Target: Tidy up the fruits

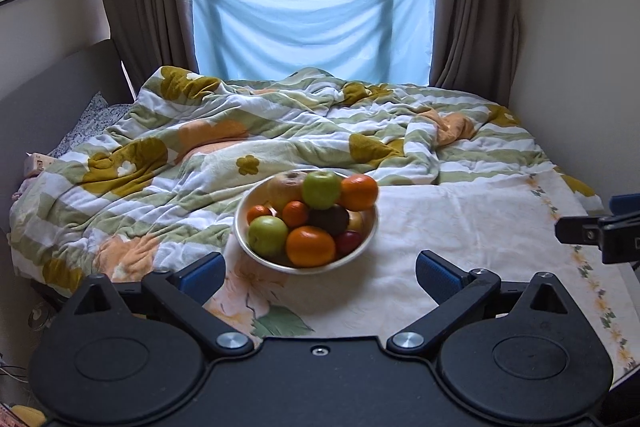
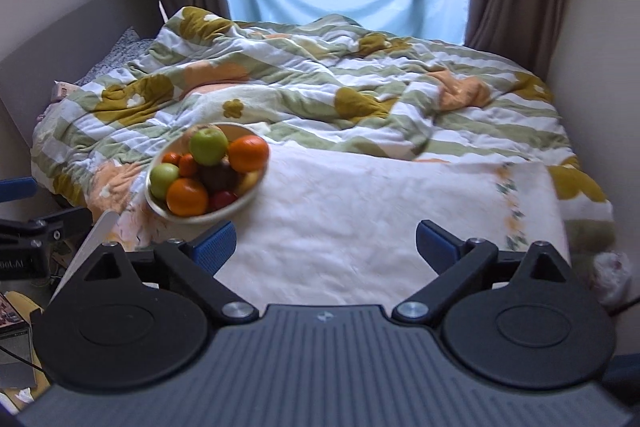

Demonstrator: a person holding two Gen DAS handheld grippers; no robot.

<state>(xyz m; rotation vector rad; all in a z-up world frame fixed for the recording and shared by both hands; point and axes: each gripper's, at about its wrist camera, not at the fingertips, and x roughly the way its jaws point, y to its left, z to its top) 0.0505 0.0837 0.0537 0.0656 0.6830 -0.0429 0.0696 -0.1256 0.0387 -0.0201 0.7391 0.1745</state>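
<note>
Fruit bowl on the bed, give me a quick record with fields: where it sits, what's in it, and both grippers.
bowl: white bowl on the pale floral cloth, beside the striped quilt
contents: oranges, green apples, darker fruit, heaped
left gripper: fingers open, empty
right gripper: fingers open, empty

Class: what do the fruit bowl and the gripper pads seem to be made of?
Bowl: probably metal or enamel, a smooth pale wall with a dull sheen. Gripper pads: likely blue rubber or soft plastic, matte with fine ribbing.
</note>
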